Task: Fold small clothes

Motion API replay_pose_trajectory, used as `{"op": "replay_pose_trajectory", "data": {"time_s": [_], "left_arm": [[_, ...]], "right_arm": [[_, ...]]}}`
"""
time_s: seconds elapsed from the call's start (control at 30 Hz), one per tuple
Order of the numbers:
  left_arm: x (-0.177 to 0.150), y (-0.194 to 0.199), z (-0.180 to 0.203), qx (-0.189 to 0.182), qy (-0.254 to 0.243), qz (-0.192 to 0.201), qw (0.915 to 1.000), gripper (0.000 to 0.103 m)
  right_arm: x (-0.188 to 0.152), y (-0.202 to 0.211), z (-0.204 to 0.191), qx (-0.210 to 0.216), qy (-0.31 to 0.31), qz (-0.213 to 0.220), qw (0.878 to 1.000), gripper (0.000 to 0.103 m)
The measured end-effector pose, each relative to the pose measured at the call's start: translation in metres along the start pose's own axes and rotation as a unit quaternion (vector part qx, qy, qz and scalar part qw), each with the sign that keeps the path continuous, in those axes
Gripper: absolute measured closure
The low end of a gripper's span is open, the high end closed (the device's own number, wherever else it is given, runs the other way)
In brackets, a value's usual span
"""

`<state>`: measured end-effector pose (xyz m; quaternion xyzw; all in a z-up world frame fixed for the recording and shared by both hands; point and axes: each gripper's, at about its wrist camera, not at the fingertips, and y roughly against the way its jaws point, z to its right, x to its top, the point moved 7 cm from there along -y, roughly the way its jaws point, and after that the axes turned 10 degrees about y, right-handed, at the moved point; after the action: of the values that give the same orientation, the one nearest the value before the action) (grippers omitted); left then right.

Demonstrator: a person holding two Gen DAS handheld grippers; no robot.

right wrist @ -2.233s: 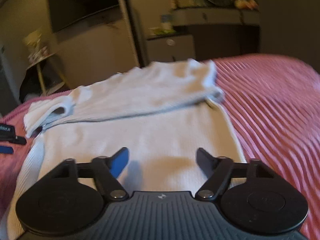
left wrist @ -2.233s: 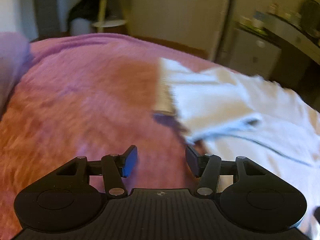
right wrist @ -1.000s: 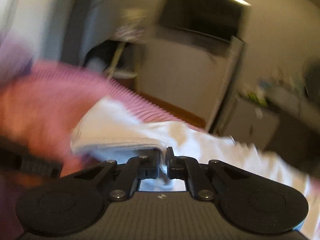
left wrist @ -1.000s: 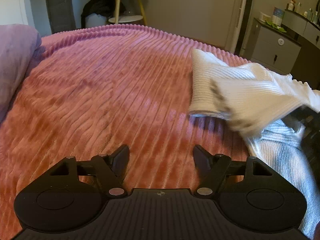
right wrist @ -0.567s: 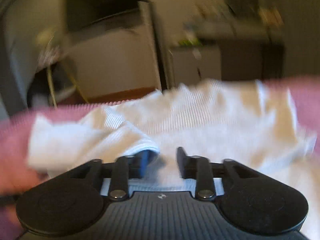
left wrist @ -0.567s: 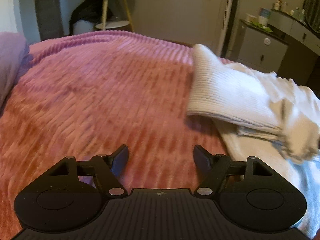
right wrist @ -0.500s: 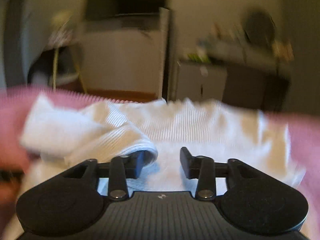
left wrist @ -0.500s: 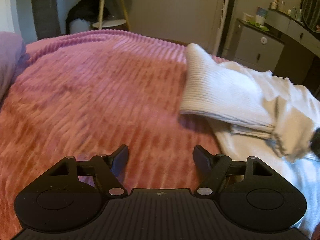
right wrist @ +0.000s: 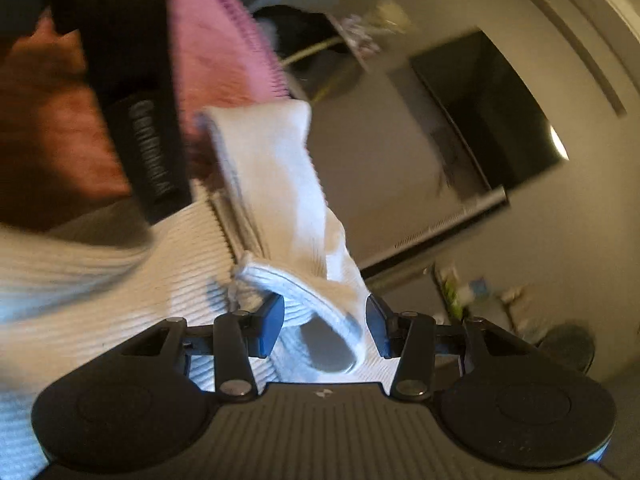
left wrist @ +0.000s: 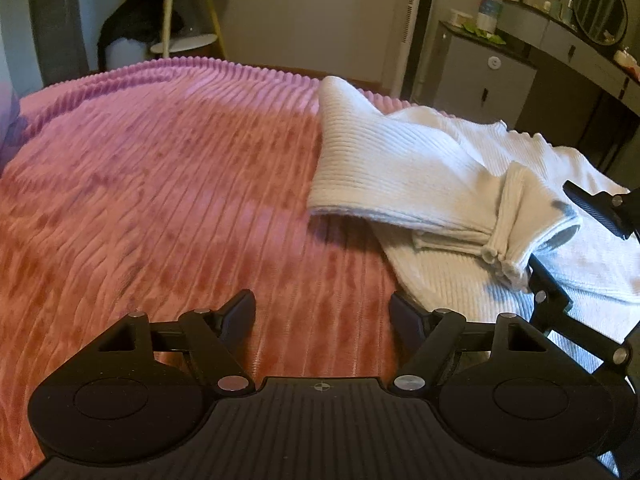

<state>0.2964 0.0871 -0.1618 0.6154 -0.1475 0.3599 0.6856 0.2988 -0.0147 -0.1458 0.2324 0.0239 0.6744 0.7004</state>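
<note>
Left wrist view: the left gripper (left wrist: 322, 312) hangs low over the bed (left wrist: 160, 184), its jaws spread wide with nothing between them, only the pink ribbed blanket below. The white ribbed top (left wrist: 404, 168) lies ahead and to the right of this gripper, spread on the blanket. One sleeve (left wrist: 400, 176) is folded across it, running from a flat folded end ahead of the gripper down to a frilled cuff (left wrist: 520, 220) farther right. The right gripper (left wrist: 568, 236) enters from the right edge, one finger above the cuff and one below it, so the cuff end sits between them; whether they touch it cannot be told from here. Past the bed, a round side table (left wrist: 184, 8) stands ahead to the left and a grey cabinet (left wrist: 484, 80) ahead to the right.

Right wrist view: the picture is strongly tilted and blurred. The right gripper (right wrist: 325, 330) is partly spread, its blue pads (right wrist: 270, 326) on either side of the open cuff (right wrist: 320, 320), which lies in the gap without being pinched. The sleeve (right wrist: 280, 184) stretches away ahead of the gripper, and the body of the top (right wrist: 120, 272) fills the lower left. The left gripper (right wrist: 136, 120) shows as a dark shape ahead to the left, against the blanket (right wrist: 60, 128). A dark screen (right wrist: 492, 112) hangs on the wall ahead to the right.
</note>
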Motion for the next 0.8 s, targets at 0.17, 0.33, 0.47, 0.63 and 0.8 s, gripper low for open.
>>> {"op": "replay_pose_trajectory", "data": {"time_s": [0.17, 0.33, 0.47, 0.63, 0.8], "left_arm": [[0.000, -0.001, -0.002, 0.000, 0.002, -0.003, 1.0000, 0.022], [0.001, -0.001, -0.004, 0.001, 0.009, -0.003, 1.0000, 0.022], [0.001, -0.001, -0.004, 0.003, 0.005, -0.002, 1.0000, 0.022], [-0.001, -0.002, -0.002, 0.007, -0.001, -0.001, 1.0000, 0.020], [-0.002, -0.003, 0.000, 0.008, -0.006, 0.005, 0.9999, 0.020]], "right_arm": [[-0.001, -0.005, -0.006, 0.026, 0.059, 0.015, 0.998, 0.074], [-0.009, -0.008, 0.000, 0.064, -0.019, 0.022, 0.998, 0.096], [-0.049, -0.006, 0.059, -0.003, -0.287, -0.024, 0.958, 0.096], [-0.181, -0.008, 0.080, 0.028, -0.735, -0.108, 0.668, 0.091], [-0.200, -0.003, 0.062, 0.047, -0.753, -0.116, 0.647, 0.081]]}}
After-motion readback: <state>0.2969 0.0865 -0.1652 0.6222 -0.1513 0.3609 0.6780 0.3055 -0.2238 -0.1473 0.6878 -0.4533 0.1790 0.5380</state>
